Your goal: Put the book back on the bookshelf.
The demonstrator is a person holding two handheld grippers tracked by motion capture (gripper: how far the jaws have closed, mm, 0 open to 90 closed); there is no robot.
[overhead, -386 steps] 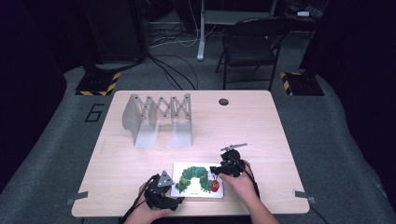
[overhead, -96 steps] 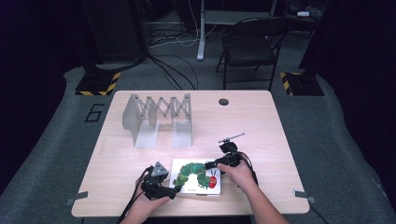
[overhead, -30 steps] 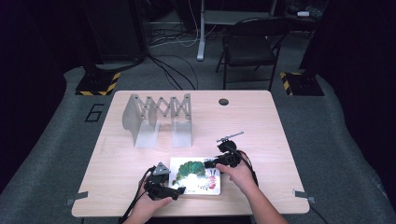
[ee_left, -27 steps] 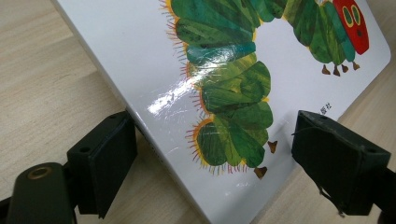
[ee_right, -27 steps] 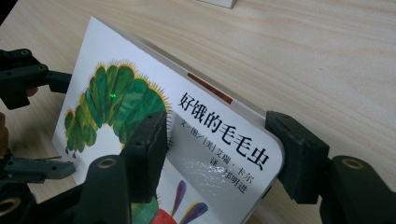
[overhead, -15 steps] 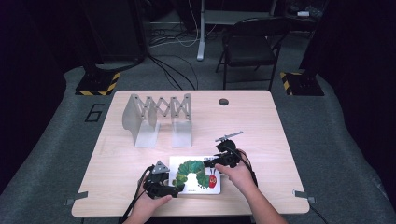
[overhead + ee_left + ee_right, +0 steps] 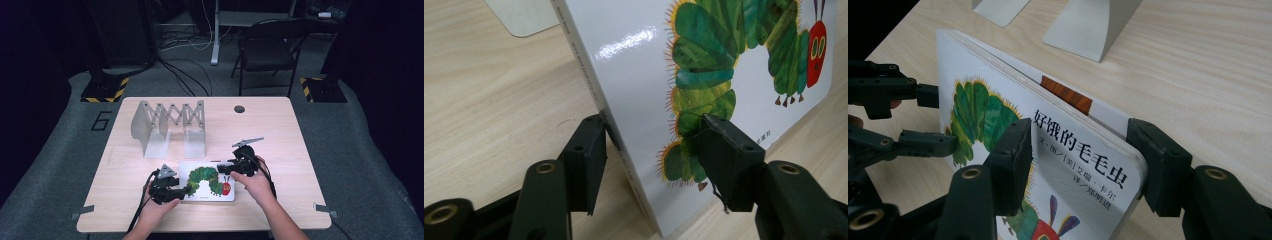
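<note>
A white picture book with a green caterpillar on its cover lies near the table's front edge. My left gripper straddles its left spine edge. In the left gripper view the left gripper has just been closing, with the book between its jaws. One pad touches the spine and the other rests on the cover. My right gripper is shut on the book's far right corner. In the right gripper view the right gripper clamps the book above the title, tilting it off the table. The left gripper shows at its far edge.
A grey metal accordion book rack stands behind the book at the table's middle left, and its feet lie just beyond the book. A round cable hole sits at the back. A folding chair stands beyond the table.
The left gripper's jaws have narrowed onto the book's spine edge. The right gripper has risen slightly with the book's corner in it.
</note>
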